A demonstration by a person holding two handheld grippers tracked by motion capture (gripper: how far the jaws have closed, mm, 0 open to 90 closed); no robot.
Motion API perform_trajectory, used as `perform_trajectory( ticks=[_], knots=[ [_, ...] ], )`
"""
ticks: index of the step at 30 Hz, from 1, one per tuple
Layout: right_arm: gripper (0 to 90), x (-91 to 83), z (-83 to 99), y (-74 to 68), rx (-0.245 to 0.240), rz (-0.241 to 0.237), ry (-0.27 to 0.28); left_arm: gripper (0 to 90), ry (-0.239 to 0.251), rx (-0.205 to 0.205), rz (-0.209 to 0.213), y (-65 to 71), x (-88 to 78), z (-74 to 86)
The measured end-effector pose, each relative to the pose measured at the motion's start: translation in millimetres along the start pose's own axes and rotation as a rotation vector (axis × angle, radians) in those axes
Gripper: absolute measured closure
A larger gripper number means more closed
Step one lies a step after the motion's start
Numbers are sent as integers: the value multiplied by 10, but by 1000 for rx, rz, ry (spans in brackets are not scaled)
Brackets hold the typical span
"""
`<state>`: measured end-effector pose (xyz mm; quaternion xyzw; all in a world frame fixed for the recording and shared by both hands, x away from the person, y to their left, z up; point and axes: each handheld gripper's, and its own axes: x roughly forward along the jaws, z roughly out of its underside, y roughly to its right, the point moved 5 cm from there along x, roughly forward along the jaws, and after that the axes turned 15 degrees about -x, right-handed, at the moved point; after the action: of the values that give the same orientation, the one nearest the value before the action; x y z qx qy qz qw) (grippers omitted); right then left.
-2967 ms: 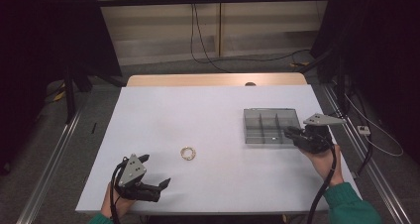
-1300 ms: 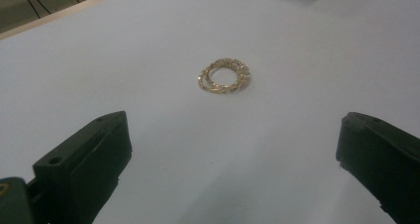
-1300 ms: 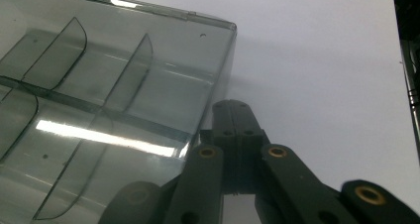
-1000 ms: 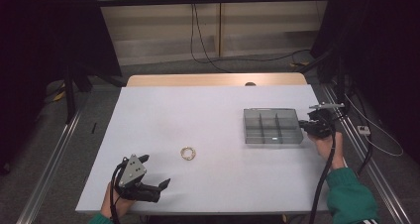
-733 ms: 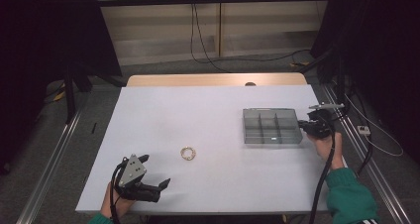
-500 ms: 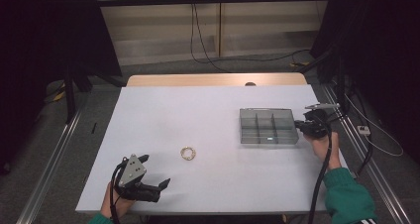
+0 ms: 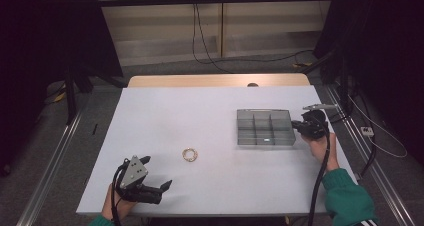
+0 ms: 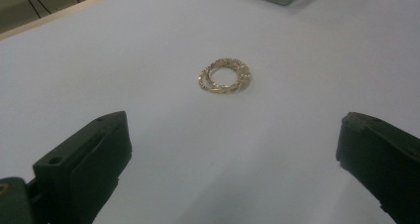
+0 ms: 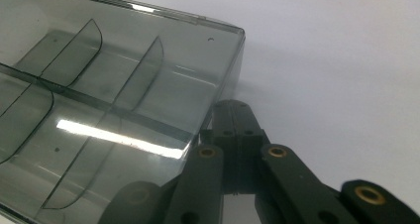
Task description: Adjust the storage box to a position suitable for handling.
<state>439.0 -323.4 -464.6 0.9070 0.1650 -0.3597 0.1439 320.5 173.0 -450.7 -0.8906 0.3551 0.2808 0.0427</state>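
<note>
High view: the clear divided organizer box sits right of centre on the white table, looks light, stiff and slippery, with the right gripper at its right wall.

Left gripper view: jaws wide apart, gold bangles upper middle, loads of open room.

Right gripper view: jaws together, tips touching the box wall; can't tell if it's pinched.

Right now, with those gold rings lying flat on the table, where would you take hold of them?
Probably from straight above. The gold rings lie flat and overlapping on the white table, so nothing stands up to grab. The left gripper, open, could put one finger inside the hoop and one outside, pinching the thin band.
</note>
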Motion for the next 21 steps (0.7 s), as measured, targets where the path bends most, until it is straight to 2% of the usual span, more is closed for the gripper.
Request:
perform_trajectory(
  ticks=[12, 21],
  knots=[
    [900, 44, -73, -136, -10, -28, 12, 5, 0, -1, -1, 0, 0, 1],
    [900, 56, -85, -233, -21, -60, -14, 5, 1, -3, 0, 0, -1, 1]
  ],
)
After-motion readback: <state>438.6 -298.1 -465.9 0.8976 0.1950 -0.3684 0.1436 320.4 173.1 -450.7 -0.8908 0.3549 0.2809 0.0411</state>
